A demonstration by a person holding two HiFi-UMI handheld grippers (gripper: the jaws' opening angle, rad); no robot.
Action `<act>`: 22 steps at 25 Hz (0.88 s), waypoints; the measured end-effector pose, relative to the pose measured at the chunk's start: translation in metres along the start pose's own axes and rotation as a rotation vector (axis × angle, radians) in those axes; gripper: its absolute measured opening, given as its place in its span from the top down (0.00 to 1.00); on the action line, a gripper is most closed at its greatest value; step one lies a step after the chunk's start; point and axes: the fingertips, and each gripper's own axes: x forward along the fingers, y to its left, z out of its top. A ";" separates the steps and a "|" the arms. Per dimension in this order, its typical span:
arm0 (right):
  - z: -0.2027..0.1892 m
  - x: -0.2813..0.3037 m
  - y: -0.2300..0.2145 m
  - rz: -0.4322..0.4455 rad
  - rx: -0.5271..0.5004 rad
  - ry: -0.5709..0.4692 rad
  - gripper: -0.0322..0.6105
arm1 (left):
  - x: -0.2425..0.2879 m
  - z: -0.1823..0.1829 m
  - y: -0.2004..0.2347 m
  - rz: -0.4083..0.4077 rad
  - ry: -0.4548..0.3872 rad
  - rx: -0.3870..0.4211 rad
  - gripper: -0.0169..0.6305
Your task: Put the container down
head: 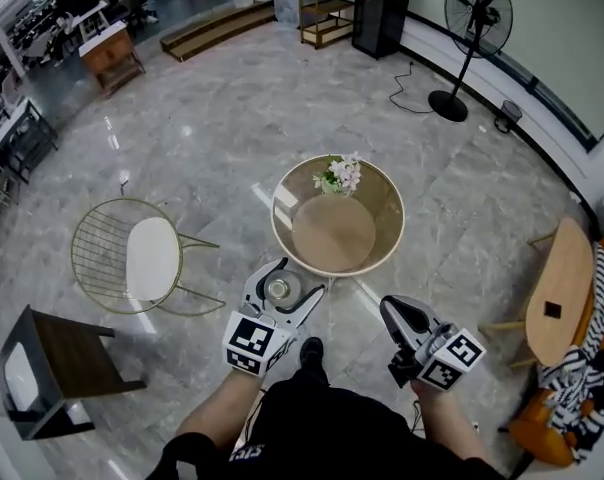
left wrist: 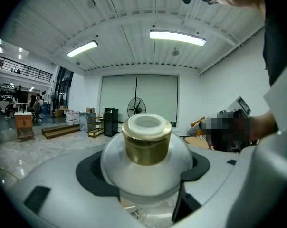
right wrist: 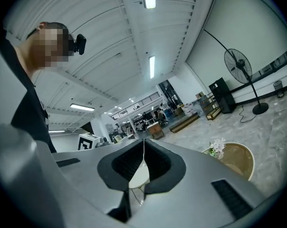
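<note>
A clear glass container (head: pixel 279 288) with a gold neck and white rim is gripped upright in my left gripper (head: pixel 285 286), which is shut on it. It hangs just off the near left edge of the round gold-rimmed table (head: pixel 282 236). In the left gripper view the container (left wrist: pixel 146 141) fills the space between the jaws of the left gripper (left wrist: pixel 143 175). My right gripper (head: pixel 392 308) is shut and holds nothing, to the right of the container and short of the table. In the right gripper view the right gripper (right wrist: pixel 143 161) has its pads pressed together.
A small pot of white flowers (head: pixel 339 174) stands at the table's far rim. A wire chair with a white seat (head: pixel 147 258) is to the left, a dark chair (head: pixel 52 368) at the near left. A wooden side table (head: pixel 562 293) and a standing fan (head: pixel 472 28) are on the right.
</note>
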 end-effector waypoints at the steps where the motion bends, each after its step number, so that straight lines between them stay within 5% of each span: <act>1: 0.002 0.019 -0.005 0.008 0.001 0.006 0.92 | 0.009 -0.001 0.015 -0.005 0.004 -0.002 0.44; 13: 0.023 0.130 -0.045 0.029 0.018 0.045 0.92 | 0.061 0.001 0.110 -0.019 0.011 -0.047 0.44; 22: 0.030 0.158 -0.085 0.024 0.023 0.065 0.92 | 0.101 -0.012 0.131 -0.026 0.050 -0.065 0.44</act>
